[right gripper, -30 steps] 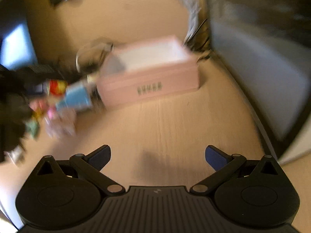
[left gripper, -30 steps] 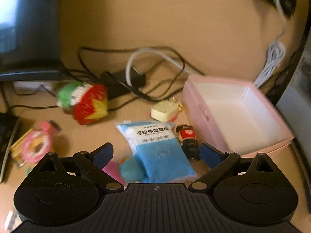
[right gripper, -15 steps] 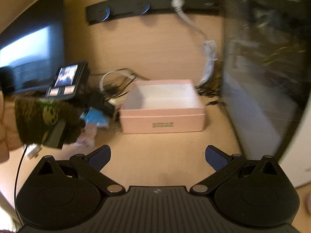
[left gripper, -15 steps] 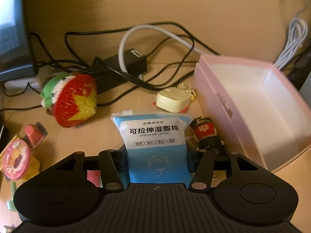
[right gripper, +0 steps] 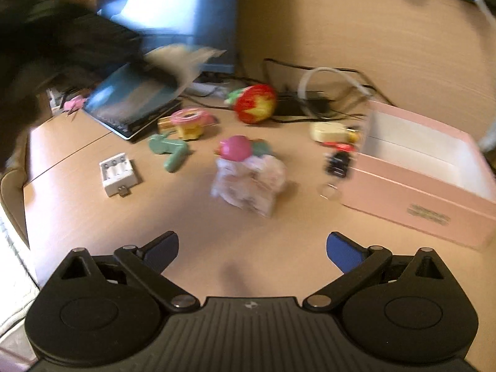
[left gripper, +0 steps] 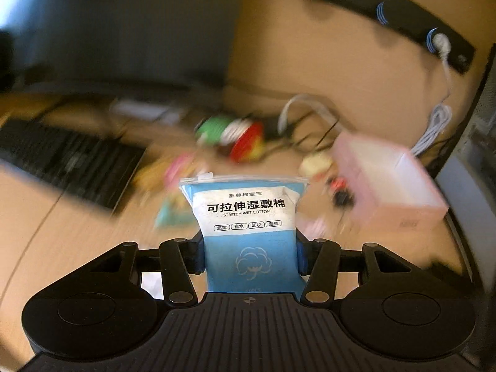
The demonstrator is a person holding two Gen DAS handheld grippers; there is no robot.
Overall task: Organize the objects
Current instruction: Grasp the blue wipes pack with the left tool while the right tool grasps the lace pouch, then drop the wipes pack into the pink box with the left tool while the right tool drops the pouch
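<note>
— Moved since the earlier frame?
— Blue cotton pack (left gripper: 248,232): formerly flat on desk (right gripper: 93,210) among the small items, now clamped in left gripper (left gripper: 249,255) and lifted clear of the desk. Background smeared by motion. Right gripper (right gripper: 251,248): previously facing the pink box square-on, now turned toward the scattered items.

— Left gripper, condition?
— Closed on lower half of the pack, one blue pad on each side edge. Pack upright, label facing camera, sealed top edge uppermost.

— Right gripper?
— Jaws wide, closing; nothing between them. Bare desk beneath.

— Items beyond, nearest first?
— Crumpled pale wrapper (right gripper: 248,183), centre. Pink ball (right gripper: 235,148) touching its far side. Green plastic piece (right gripper: 169,152) to its left. White battery charger (right gripper: 117,175) further left, apart from the rest. Pink-and-yellow toy (right gripper: 187,122) behind the green piece. Red-and-yellow knitted toy (right gripper: 254,104) further back, beside black cables (right gripper: 297,108). Cream gadget (right gripper: 328,131) and small red-and-black figure (right gripper: 338,158) just left of the box.

— Box?
— Pink box (right gripper: 418,198), right side, lid off, white interior showing no contents. In left view, right of the held pack.

— Remainder?
— Keyboard (left gripper: 68,161) at left, blurred. Dark monitor (right gripper: 173,15) at rear.
</note>
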